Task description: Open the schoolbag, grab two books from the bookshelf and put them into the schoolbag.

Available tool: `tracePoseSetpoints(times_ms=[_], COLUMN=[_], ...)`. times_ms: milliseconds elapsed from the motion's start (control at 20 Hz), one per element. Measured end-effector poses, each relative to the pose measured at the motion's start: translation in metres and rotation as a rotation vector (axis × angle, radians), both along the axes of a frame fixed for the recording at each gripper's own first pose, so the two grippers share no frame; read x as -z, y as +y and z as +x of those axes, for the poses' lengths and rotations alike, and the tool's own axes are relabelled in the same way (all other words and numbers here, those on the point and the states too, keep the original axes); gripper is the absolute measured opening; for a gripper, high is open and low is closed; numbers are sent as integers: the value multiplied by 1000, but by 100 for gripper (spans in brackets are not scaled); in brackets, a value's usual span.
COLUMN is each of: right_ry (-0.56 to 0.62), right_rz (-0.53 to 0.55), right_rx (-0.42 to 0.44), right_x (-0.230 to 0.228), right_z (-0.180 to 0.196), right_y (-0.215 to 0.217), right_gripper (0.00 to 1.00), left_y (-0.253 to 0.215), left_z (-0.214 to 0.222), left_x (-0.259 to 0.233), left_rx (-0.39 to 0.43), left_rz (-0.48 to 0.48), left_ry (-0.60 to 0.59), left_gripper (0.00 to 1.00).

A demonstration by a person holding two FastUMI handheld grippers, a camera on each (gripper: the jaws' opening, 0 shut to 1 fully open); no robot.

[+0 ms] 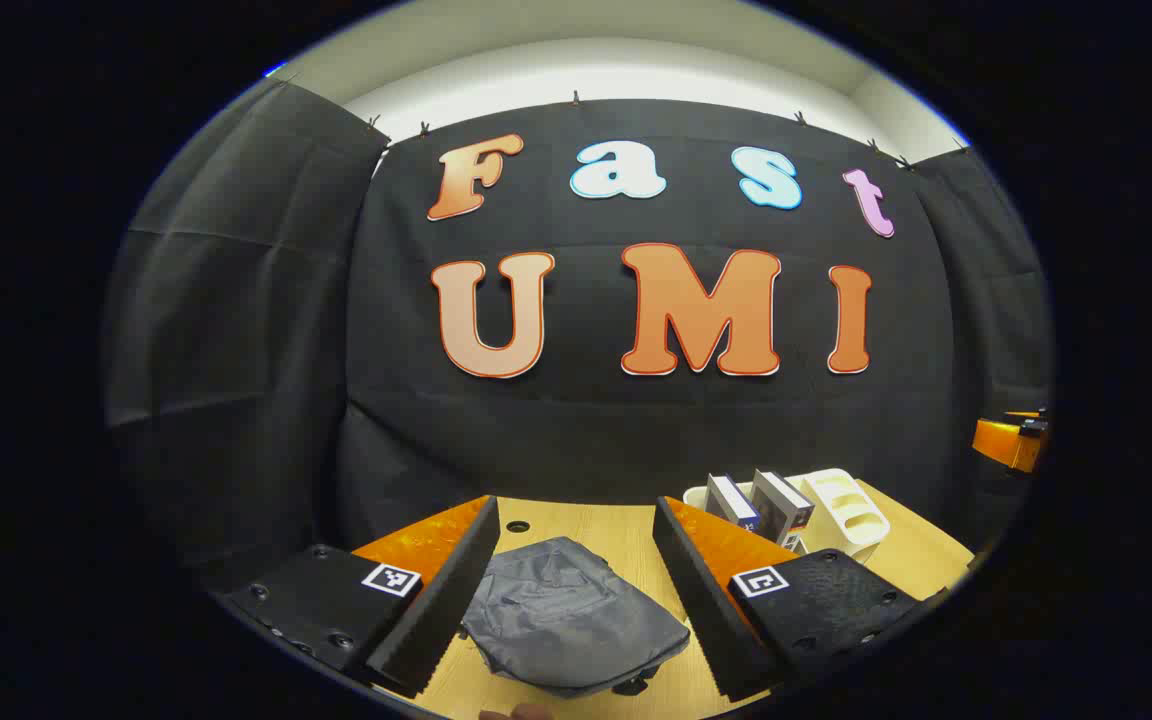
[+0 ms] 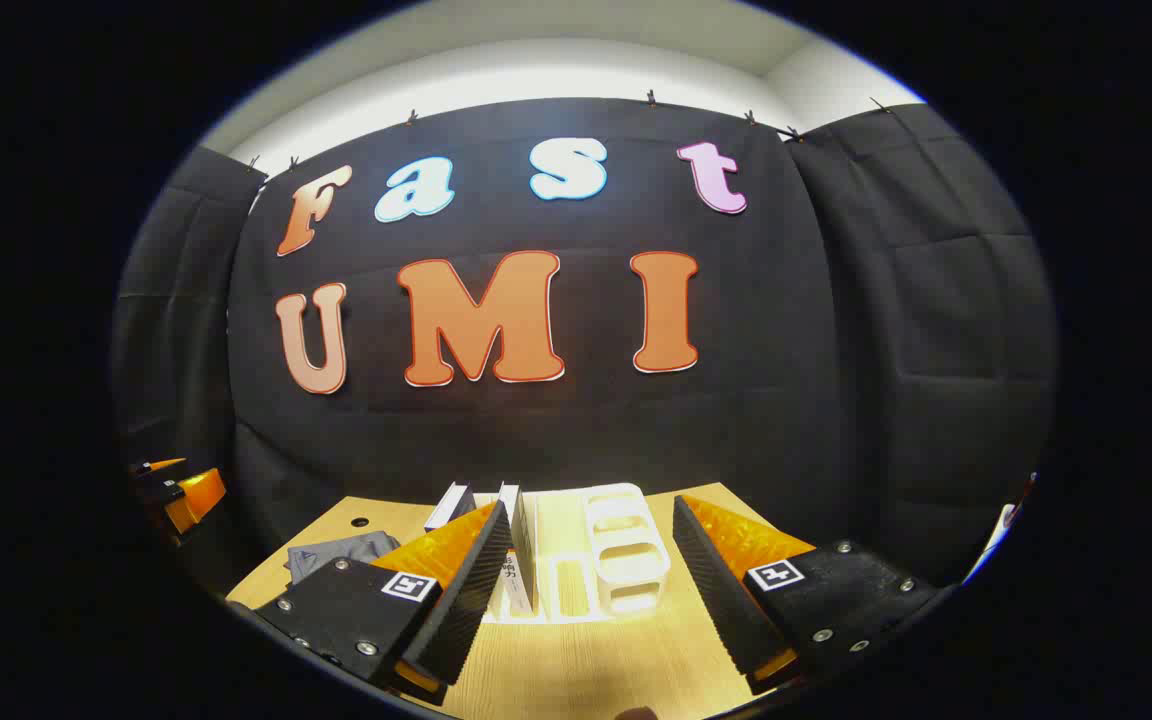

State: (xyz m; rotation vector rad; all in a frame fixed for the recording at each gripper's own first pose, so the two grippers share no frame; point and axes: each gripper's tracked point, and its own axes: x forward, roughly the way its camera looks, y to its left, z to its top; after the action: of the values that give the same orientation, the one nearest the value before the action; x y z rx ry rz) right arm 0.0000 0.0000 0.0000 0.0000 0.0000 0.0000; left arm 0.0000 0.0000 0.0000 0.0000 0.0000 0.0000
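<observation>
schoolbag (image 1: pixel 571 615) lies flat on bench (image 1: pixel 626 530) | bookshelf (image 1: pixel 836 510) on bench, right of schoolbag, near booth wall | two books (image 1: pixel 758 508) stand in bookshelf's left end, schoolbag side

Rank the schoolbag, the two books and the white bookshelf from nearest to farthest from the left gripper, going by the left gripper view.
1. Schoolbag: on the table between the open fingers of the left gripper.
2. Two books: ahead to the right, upright in the rack.
3. White bookshelf: same spot; too close to the books to rank apart.

schoolbag (image 1: pixel 571 615) — zipper hidden | books (image 2: pixel 516 550) — partly behind fingers (image 2: pixel 461 590)
</observation>
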Motion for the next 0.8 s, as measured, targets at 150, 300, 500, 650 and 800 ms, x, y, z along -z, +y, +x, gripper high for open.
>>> tracePoseSetpoints(times_ms=[150, 300, 500, 650, 800], right_ry=[17, 32, 48, 36, 31], right_rz=[-5, -22, 0, 1, -7], right_rx=[-30, -27, -28, -5, 0], right_x=[2, 5, 8, 6, 5], right_z=[2, 4, 5, 6, 9], right_y=[-7, -14, -13, -13, -10], right_gripper=[97, 97, 97, 97, 97], left_y=[-9, -16, -21, -17, -11], left_z=[-5, -7, -2, 3, 6], left_x=[2, -3, -10, -16, -15], left_rx=[-13, -12, 14, 21, 18], left_rz=[-23, 2, 17, 32, 24], left_ry=[3, -3, -9, -21, -14], left_gripper=[97, 97, 97, 97, 97])
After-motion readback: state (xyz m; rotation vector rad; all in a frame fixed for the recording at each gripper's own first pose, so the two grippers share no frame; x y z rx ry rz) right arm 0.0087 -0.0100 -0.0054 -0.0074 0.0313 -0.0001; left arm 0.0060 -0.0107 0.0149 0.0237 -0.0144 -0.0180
